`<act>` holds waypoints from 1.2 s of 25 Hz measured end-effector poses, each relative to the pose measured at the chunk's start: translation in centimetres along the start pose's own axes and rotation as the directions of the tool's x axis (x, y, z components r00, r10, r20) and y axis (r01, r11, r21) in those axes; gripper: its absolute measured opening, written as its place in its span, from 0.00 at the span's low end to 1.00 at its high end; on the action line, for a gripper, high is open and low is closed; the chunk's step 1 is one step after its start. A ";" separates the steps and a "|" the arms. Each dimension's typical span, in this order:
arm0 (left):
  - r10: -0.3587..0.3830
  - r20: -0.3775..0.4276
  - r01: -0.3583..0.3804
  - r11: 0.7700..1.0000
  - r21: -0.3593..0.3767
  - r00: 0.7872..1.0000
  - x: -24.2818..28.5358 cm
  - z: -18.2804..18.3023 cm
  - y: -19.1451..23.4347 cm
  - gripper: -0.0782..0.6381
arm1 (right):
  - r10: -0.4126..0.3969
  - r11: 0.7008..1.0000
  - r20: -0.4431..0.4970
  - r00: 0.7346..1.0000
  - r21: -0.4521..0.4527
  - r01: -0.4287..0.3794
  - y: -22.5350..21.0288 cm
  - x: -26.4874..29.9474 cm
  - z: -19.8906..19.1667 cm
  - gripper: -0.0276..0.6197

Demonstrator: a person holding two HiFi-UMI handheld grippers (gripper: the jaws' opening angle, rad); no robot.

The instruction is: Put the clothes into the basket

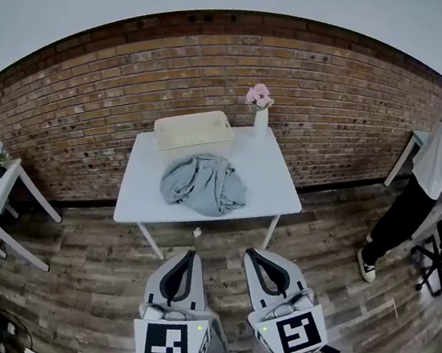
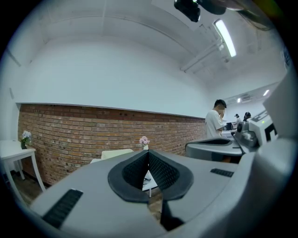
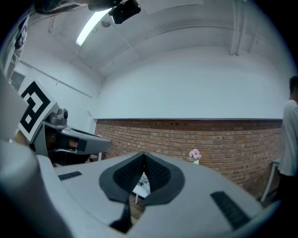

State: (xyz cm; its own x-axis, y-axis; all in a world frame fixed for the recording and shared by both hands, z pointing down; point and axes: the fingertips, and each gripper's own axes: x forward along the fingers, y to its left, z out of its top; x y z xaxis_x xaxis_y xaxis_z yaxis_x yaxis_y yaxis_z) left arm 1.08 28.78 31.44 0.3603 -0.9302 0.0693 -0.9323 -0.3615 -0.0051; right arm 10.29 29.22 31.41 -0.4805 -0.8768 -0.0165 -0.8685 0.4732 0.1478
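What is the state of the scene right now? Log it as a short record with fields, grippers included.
surface: white table against the brick wall
clothes: grey clothes heaped mid-table, not in the basket
basket: cream basket at the table's far edge, behind the clothes
vase: vase with pink flowers, right of the basket
left gripper: fingers together, empty, short of the table
right gripper: fingers together, empty, short of the table

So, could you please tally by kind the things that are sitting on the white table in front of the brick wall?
Grey clothes pile: 1
Cream basket: 1
Vase of pink flowers: 1
Total: 3
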 end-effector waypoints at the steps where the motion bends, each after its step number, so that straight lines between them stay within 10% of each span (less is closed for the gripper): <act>1: -0.003 0.002 0.003 1.000 -0.003 1.000 0.7 -0.1 0.5 0.11 | -0.003 1.000 0.001 1.000 -0.005 0.003 -0.1 0.7 -0.1 0.05; 30: -0.125 -0.097 0.120 0.991 -0.052 0.987 23.4 -1.9 14.0 0.11 | -0.068 0.998 -0.071 0.995 -0.010 0.067 -8.1 26.0 -2.2 0.05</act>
State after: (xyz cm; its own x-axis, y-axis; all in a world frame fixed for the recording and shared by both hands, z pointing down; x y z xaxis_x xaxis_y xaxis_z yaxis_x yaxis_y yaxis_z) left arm -3.62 2.02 34.90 0.4693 -0.8673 0.1659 -0.8825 -0.4670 0.0555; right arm 5.10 2.40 32.01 -0.4106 -0.9108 0.0433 -0.8977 0.4121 0.1561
